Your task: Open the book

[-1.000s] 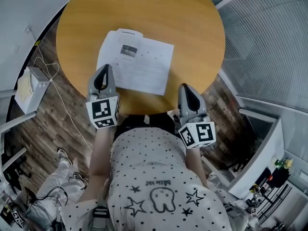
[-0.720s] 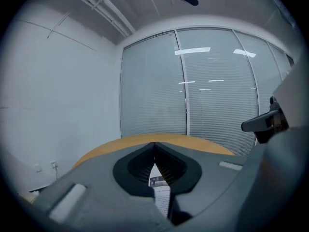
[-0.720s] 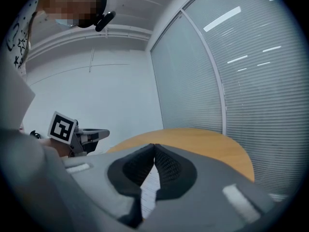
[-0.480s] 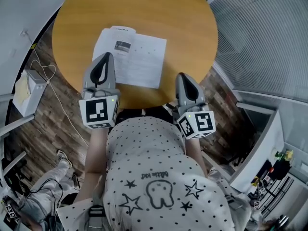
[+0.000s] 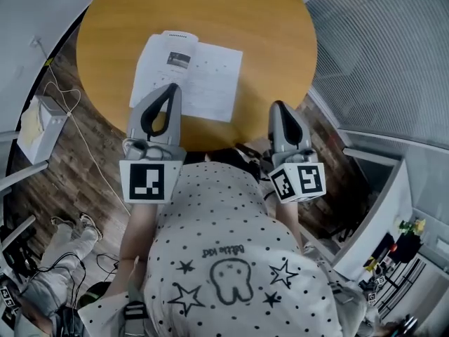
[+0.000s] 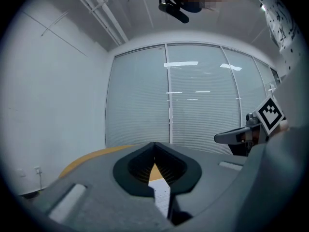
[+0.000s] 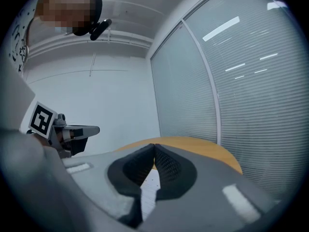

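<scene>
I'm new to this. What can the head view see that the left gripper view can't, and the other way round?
Only the head view: the whole book lying flat on the round table, the spotted shirt and the wooden floor. Only the left gripper view: the ceiling and the head camera. Both: the left gripper, jaws together and empty, the right gripper, some table and a strip of page.

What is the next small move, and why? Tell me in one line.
Probably just draw the left tool and right tool back from the round wooden table. The white paper book already seems to lie flat with two pages spread, and both tools hang shut and empty by the table's near edge.
</scene>
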The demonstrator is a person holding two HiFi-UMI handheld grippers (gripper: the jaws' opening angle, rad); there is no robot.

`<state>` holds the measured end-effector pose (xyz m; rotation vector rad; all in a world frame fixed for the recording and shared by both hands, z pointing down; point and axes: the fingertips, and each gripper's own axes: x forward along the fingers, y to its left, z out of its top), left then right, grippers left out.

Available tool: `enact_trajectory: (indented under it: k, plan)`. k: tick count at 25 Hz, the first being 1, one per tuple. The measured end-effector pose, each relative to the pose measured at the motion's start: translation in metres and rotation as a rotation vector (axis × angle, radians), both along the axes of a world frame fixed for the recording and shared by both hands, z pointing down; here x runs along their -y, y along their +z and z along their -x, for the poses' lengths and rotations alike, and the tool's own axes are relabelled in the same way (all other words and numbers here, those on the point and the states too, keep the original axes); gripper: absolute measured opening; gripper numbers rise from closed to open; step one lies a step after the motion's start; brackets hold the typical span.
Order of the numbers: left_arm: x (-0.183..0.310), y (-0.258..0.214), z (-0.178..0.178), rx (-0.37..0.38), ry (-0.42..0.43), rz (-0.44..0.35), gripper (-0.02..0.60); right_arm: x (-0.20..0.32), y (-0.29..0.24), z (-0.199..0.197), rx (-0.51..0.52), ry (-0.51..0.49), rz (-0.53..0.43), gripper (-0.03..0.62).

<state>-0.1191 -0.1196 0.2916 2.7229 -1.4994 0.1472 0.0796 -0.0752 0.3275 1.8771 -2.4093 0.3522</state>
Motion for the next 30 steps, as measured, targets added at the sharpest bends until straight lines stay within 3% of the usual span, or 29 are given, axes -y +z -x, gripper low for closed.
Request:
enact_trajectory:
  k: [14, 23, 30]
  plan:
    - [-0.039, 0.003, 0.004, 0.008, 0.027, 0.026, 0.011, -0.033, -0.008, 0.001, -0.038, -0.012, 0.016, 0.005]
    - [-0.043, 0.003, -0.009, 0.061, 0.043, -0.016, 0.011, -0.042, -0.013, -0.009, -0.033, -0.006, 0.001, 0.005]
    - [-0.041, 0.004, -0.020, 0.033, 0.057, -0.007, 0.011, -0.044, -0.012, -0.018, -0.040, -0.002, 0.015, 0.005]
